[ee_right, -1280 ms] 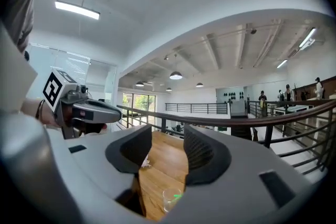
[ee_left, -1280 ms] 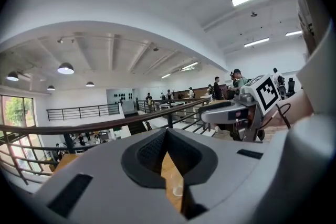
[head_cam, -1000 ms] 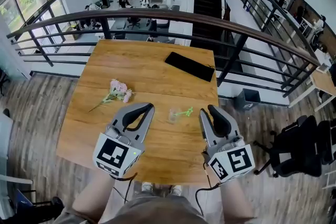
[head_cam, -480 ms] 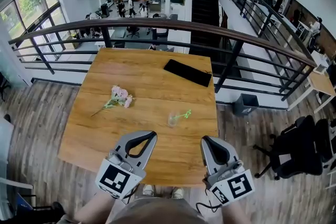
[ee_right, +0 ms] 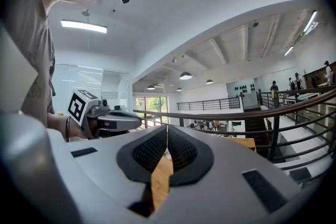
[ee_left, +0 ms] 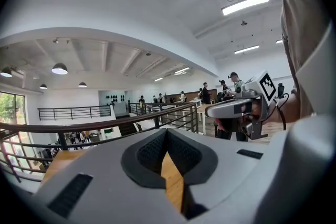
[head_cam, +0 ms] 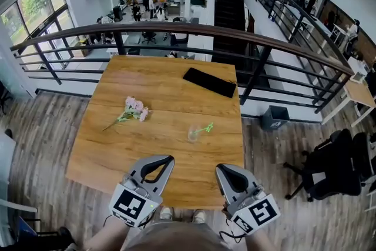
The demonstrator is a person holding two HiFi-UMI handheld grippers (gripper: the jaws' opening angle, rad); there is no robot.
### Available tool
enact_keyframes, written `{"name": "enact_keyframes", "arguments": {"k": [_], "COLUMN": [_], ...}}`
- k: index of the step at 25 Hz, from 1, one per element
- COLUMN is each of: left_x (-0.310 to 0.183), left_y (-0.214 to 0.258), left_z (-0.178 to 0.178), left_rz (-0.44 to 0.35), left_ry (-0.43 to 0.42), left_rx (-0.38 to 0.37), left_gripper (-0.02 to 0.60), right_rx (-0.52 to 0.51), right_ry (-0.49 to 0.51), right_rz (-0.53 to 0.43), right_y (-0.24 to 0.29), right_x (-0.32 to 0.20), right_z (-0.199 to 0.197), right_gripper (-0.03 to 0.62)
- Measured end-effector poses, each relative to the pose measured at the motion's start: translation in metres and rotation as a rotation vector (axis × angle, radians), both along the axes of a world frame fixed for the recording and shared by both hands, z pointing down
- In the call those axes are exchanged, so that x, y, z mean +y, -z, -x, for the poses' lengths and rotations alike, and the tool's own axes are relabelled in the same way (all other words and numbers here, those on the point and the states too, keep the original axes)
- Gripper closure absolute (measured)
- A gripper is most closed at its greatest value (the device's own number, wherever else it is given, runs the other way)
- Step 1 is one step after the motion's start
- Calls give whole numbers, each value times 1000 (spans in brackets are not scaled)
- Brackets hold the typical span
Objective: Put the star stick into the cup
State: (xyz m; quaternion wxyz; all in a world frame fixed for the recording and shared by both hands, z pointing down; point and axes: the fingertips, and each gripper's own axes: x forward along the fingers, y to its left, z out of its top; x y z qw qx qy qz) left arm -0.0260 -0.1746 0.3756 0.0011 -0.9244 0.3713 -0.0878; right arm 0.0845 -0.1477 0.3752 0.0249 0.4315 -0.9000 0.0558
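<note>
Placement looks finished rather than pending: the green star stick [head_cam: 205, 126] leans out of the small clear cup [head_cam: 192, 134], its lower end apparently inside, though the pair is too small in the head view to be sure how deep it sits. The cup stands upright toward the right of the wooden table [head_cam: 170, 97], well apart from the pink flower sprig [head_cam: 134, 107] to its left and the flat black object [head_cam: 210, 82] near the far edge.

Both tongs hang over the table's near edge, well short of the cup. The left gripper [head_cam: 168, 158] has its pads together at the tips with only bare wood showing behind them. The right gripper [head_cam: 219, 168] is likewise pressed together on nothing. Neither touches anything on the table.

My reading is that the task's one step is already done and the hands are simply parked. If anything remains, it would be a check that the stick rests steadily against the rim. That calls for no grasp, and keeping both tools clear of the light cup so it isn't tipped
</note>
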Motion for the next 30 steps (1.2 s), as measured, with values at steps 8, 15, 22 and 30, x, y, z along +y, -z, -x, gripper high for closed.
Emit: {"name": "enact_keyframes", "arguments": {"k": [8,15,22,30], "left_x": [0,-2,-3,-3], "left_y": [2,4,3,5], "left_z": [2,2,1,-1], "left_rz": [10,-6,-8,-10], "left_ry": [11,19,19,13], "left_rx": [7,-17,-8,1], "left_gripper": [566,566,566,566], "right_rx": [8,11,21,17], "right_ry": [35,13,-8,-34], "right_rz": [-14,-24,-22,-28], "right_y": [4,8,5,7], "right_x": [3,1,-1,-3], "right_z": [8,1,-3,-8], "right_gripper": [563,562,562,563]}}
